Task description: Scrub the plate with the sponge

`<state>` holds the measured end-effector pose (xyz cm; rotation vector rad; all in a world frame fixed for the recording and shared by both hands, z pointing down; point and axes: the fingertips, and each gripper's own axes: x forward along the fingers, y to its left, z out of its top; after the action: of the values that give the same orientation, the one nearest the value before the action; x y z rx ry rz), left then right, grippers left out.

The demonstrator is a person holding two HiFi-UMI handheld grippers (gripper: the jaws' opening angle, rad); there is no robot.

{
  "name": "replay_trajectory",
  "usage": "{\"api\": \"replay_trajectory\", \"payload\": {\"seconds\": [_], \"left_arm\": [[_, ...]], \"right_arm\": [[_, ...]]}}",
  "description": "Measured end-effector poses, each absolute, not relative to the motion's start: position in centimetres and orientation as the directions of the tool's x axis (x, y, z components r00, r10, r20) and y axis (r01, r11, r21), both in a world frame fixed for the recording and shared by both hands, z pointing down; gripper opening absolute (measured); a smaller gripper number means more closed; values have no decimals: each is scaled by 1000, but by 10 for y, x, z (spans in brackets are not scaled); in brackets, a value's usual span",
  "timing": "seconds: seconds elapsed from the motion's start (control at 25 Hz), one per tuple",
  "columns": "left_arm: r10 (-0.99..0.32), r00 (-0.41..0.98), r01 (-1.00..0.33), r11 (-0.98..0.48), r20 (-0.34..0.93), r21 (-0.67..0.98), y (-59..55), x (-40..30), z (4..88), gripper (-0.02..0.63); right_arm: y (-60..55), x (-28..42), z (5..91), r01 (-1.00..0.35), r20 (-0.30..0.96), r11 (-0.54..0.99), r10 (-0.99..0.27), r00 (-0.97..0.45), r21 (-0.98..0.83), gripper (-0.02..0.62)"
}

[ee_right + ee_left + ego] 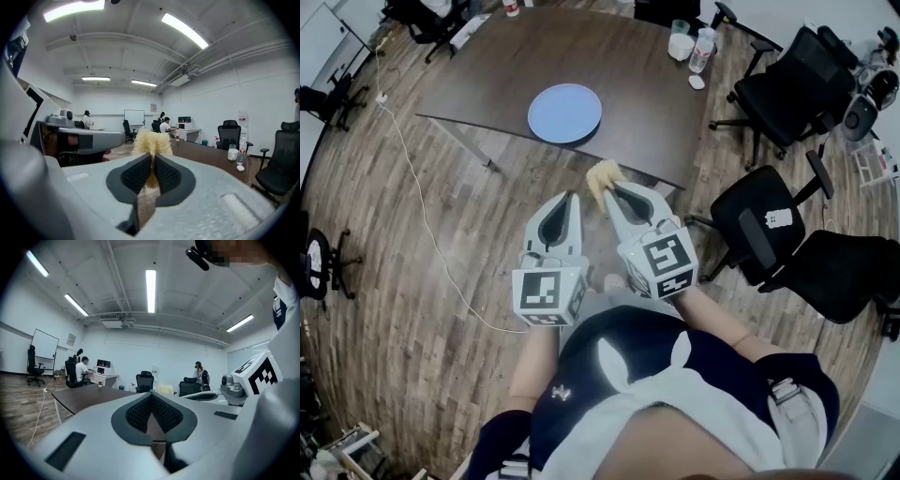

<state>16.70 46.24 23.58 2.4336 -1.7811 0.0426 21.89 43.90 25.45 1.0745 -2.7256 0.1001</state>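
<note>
- The right gripper [609,190] is in the middle of the head view, in front of the person's body. Its jaws are clamped on the sponge [605,174].
- In the right gripper view the sponge [151,142] is pale yellow and fluffy. It is pressed between the two dark pads [136,176] and stands out above the jaw tips.
- The left gripper [571,199] is just to the left of the right one. Its jaws are together, and the left gripper view shows nothing between them.
- The plate [565,112] is round and light blue. It lies flat on the dark table [637,89] in the upper centre of the head view, close to the table's near edge and well apart from both grippers.
- Both grippers are over the wooden floor [412,281], lower in the frame than the table. The sponge comes near the table's edge.
- A cup [680,45] and a bottle [703,49] stand close together at the table's upper right.
- Black chairs [787,84] stand at the right of the frame.
</note>
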Motion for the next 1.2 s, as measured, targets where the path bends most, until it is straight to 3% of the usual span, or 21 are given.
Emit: {"api": "replay_trajectory", "payload": {"seconds": [0.64, 1.2], "left_arm": [[-944, 287, -958, -279, 164, 73, 405, 144, 271, 6], [-945, 260, -965, -247, 197, 87, 249, 36, 293, 6]], "right_arm": [[382, 189, 283, -657, 237, 753, -631, -739, -43, 21], [233, 95, 320, -664, 349, 746, -611, -711, -49, 23]]}}
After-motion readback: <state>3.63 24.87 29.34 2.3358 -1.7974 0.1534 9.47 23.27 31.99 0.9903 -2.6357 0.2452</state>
